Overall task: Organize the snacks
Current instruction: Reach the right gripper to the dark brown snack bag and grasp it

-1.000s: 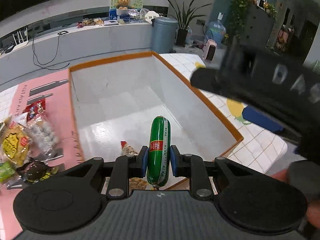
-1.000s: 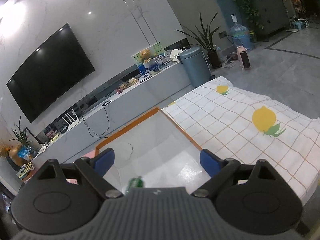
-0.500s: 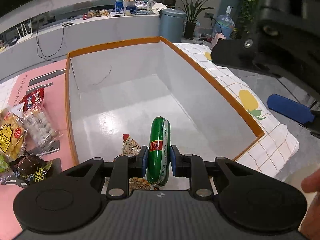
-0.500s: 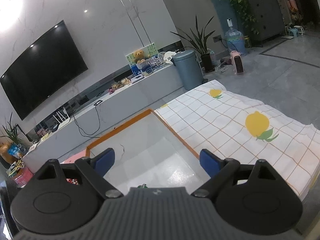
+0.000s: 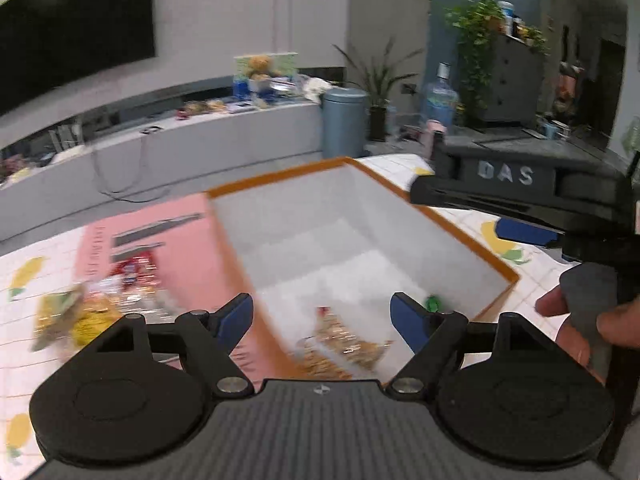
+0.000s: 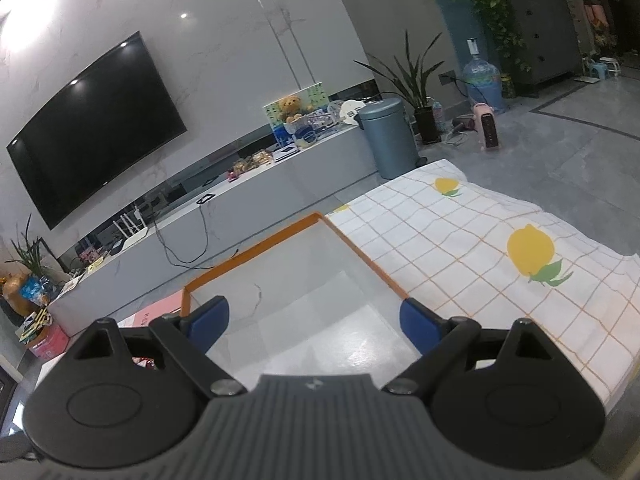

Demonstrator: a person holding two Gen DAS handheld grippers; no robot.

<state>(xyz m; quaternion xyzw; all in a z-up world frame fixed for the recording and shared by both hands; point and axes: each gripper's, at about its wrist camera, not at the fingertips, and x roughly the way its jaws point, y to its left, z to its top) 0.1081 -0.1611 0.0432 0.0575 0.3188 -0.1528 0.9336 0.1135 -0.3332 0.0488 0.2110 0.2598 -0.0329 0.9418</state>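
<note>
My left gripper (image 5: 322, 318) is open and empty above the near end of the white box with an orange rim (image 5: 472, 236). The green sausage (image 5: 433, 303) lies in the box, mostly hidden behind my right finger. A golden snack packet (image 5: 340, 340) lies on the box floor. Several blurred snack packets (image 5: 92, 300) lie on the pink mat (image 5: 180, 240) to the left. My right gripper (image 6: 312, 320) is open and empty over the same box (image 6: 360, 256); it also shows in the left wrist view (image 5: 524, 216).
The table carries a white checked cloth with lemon prints (image 6: 480, 240). A long grey TV bench (image 6: 240, 208), a blue-grey bin (image 6: 388, 136) and plants stand beyond the table. A person's hand (image 5: 576, 320) holds the right gripper's handle.
My left gripper has opened and let go of the green sausage, which now lies in the box. The left view has swung up and left, blurred. The right gripper has barely shifted.
</note>
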